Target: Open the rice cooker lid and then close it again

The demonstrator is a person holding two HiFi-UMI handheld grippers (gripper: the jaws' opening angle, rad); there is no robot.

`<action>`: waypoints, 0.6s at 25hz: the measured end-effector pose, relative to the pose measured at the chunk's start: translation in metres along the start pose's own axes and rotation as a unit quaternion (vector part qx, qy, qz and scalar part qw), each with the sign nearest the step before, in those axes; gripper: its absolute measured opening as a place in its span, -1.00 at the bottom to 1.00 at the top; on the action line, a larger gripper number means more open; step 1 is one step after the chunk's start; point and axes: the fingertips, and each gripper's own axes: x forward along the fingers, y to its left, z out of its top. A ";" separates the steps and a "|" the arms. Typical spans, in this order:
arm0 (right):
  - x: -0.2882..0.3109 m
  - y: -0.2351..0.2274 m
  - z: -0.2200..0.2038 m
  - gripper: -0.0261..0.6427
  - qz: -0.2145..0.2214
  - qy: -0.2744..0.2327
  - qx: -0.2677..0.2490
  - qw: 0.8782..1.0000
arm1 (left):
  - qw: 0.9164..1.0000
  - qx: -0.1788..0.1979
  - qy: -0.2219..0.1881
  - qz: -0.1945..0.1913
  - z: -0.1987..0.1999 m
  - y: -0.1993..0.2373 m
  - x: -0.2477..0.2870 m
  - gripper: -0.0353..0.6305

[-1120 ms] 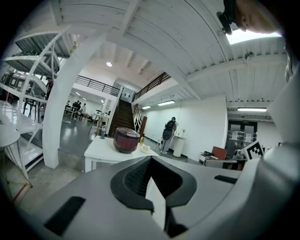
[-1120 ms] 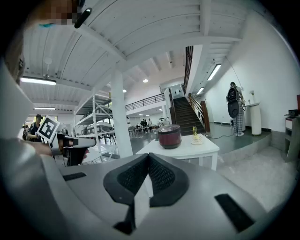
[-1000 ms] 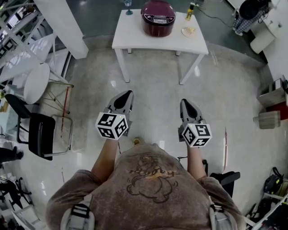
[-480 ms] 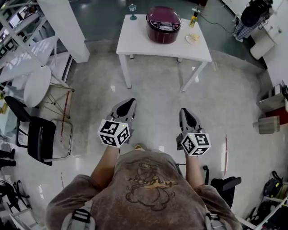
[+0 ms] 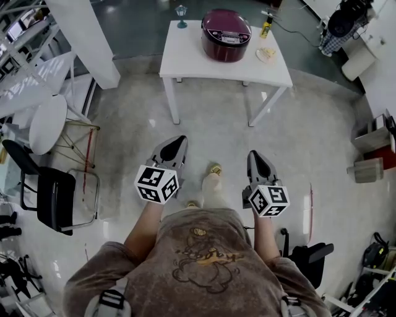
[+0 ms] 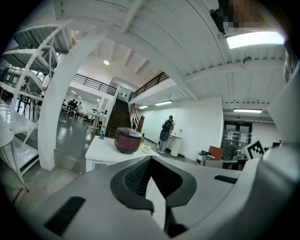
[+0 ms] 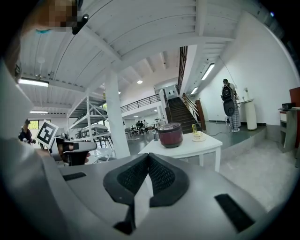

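Head view: left hand-held gripper (image 5: 176,142) and right hand-held gripper (image 5: 255,158) are both held out in front of the body, side by side, well apart from each other and pointing roughly level. Each gripper view has the jaws together at the tips with nothing between them, so both are empty. We see a foot (image 5: 212,179) on the floor (image 5: 297,130) between the two grippers.

Task thing: the dark red rice cooker (image 5: 226,34) sits near the back middle of the white counter (image 5: 192,59), well ahead of both grippers and touched by neither. Its lid (image 5: 226,23) looks down and closed. Also on the counter are a yellow bottle (image 5: 266,23) and a small dish (image 5: 266,54) to the cooker's right, and a stemmed glass (image 5: 180,12) at the back left corner. A black chair (image 5: 52,198) stands off to the left, clear of the path.

Step in hand, as we judge it: the approach, with opening not begun. The next move calls for closing the gap to the counter, then bringing one gripper to the lid's release at the front of the cooker. Closed jaws may do for a push button. The other gripper may need to steady the body so the cooker doesn't slide.

Writing: none we can read. The marker cubes (image 5: 156,182) carry only black-and-white square patterns. The cooker's front panel is too small to read, and the shirt (image 5: 204,247) has a drawn graphic with no legible words.
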 end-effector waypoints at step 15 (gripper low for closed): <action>0.092 -0.023 0.015 -0.92 0.022 0.005 -0.003 1.000 | 1.000 0.002 -0.009 0.005 0.020 0.044 0.076 -0.84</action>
